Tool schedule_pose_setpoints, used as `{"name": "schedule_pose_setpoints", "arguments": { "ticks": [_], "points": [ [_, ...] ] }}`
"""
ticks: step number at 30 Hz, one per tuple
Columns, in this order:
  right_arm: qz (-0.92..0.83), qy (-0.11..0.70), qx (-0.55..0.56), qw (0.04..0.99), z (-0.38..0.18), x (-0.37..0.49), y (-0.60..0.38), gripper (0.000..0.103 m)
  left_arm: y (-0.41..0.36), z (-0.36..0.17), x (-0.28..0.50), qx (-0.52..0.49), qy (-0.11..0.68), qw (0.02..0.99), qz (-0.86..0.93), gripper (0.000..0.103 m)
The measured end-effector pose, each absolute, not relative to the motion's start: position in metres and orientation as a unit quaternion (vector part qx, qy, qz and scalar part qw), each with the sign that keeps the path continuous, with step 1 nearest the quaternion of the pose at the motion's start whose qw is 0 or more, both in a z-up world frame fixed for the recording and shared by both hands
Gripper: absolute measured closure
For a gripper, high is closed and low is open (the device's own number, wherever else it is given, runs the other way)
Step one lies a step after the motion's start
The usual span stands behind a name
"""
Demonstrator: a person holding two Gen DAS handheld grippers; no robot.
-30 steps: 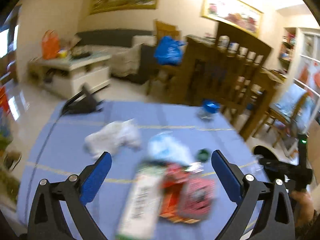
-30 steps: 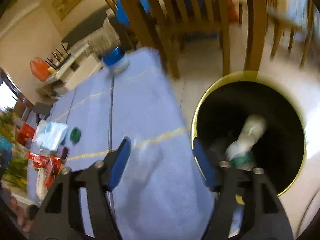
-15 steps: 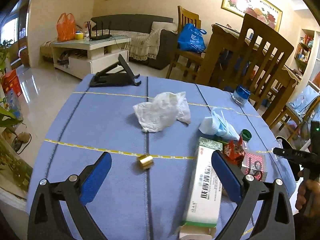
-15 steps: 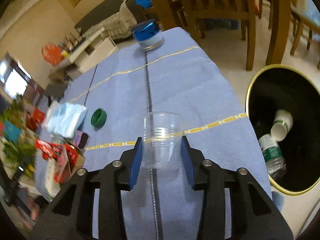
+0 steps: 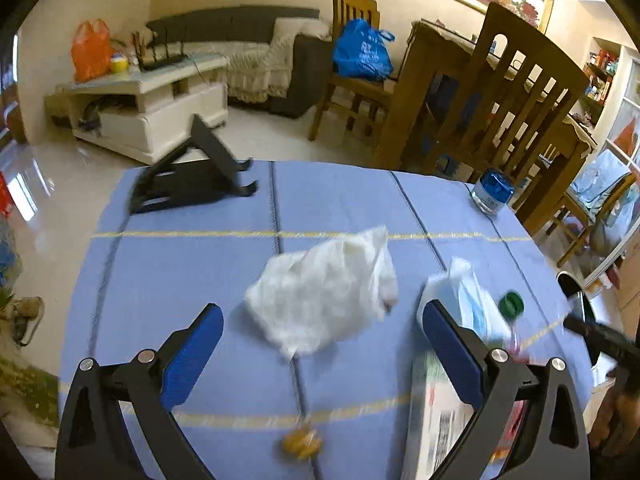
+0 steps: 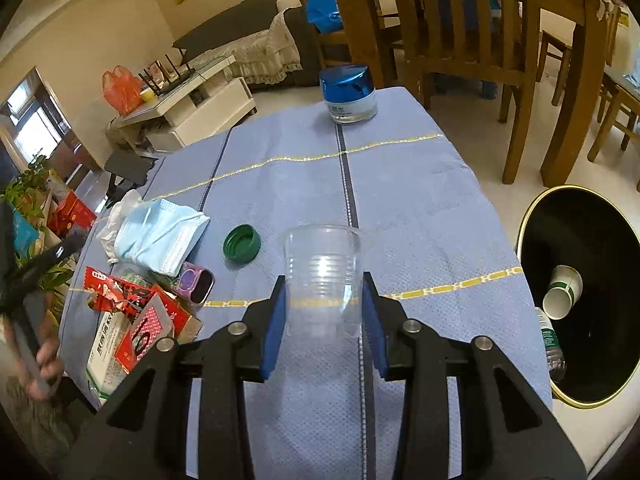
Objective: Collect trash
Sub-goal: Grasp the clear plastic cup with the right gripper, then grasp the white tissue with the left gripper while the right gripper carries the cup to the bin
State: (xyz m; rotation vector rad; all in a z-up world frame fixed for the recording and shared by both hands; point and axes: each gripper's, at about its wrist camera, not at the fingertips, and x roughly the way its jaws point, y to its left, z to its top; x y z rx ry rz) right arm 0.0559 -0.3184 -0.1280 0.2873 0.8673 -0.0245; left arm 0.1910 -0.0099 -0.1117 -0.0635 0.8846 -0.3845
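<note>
On the blue table, beside the black bin on the floor, my left gripper hangs spread wide over the crumpled tissue, while my right gripper clamps the clear cup upright near the green cap.

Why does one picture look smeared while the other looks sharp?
Left wrist view: motion blur smears the crumpled tissue, the box and the gold object. Right wrist view: crisp, so the clear cup and green cap show cleanly. Both bend straight lines, fisheye-style.
</note>
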Motion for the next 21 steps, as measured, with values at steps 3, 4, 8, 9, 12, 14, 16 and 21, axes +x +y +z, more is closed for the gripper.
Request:
{"name": "schedule_pose_setpoints", "arguments": {
  "ticks": [3, 4, 8, 9, 12, 14, 16, 21],
  "points": [
    [-0.011, 0.418, 0.140, 0.897, -0.129, 0.053, -0.321, 0.067, -0.024, -0.125, 0.223, -0.035, 0.462, 0.868, -0.179, 0.007],
    [-0.011, 0.419, 0.139, 0.897, -0.129, 0.053, -0.321, 0.067, -0.027, -0.129, 0.229, -0.032, 0.468, 0.866, -0.174, 0.007],
    [-0.011, 0.419, 0.144, 0.896, -0.128, 0.054, -0.324, 0.067, -0.038, -0.152, 0.247, 0.011, 0.501, 0.855, -0.135, 0.036],
    [-0.010, 0.419, 0.144, 0.897, -0.129, 0.054, -0.324, 0.067, -0.039, -0.150, 0.245, 0.026, 0.493, 0.861, -0.124, 0.058],
    [-0.008, 0.414, 0.142, 0.899, -0.127, 0.053, -0.323, 0.067, -0.031, -0.145, 0.238, 0.010, 0.498, 0.858, -0.127, 0.100],
    [-0.006, 0.409, 0.146, 0.901, -0.125, 0.053, -0.324, 0.067, -0.023, -0.134, 0.227, 0.004, 0.477, 0.871, -0.117, 0.100],
    [-0.005, 0.405, 0.149, 0.902, -0.124, 0.052, -0.325, 0.067, -0.012, -0.121, 0.213, -0.012, 0.453, 0.884, -0.112, 0.100],
    [-0.012, 0.383, 0.141, 0.913, -0.113, 0.045, -0.327, 0.067, -0.001, -0.088, 0.176, -0.059, 0.400, 0.904, -0.140, 0.099]
  ]
}}
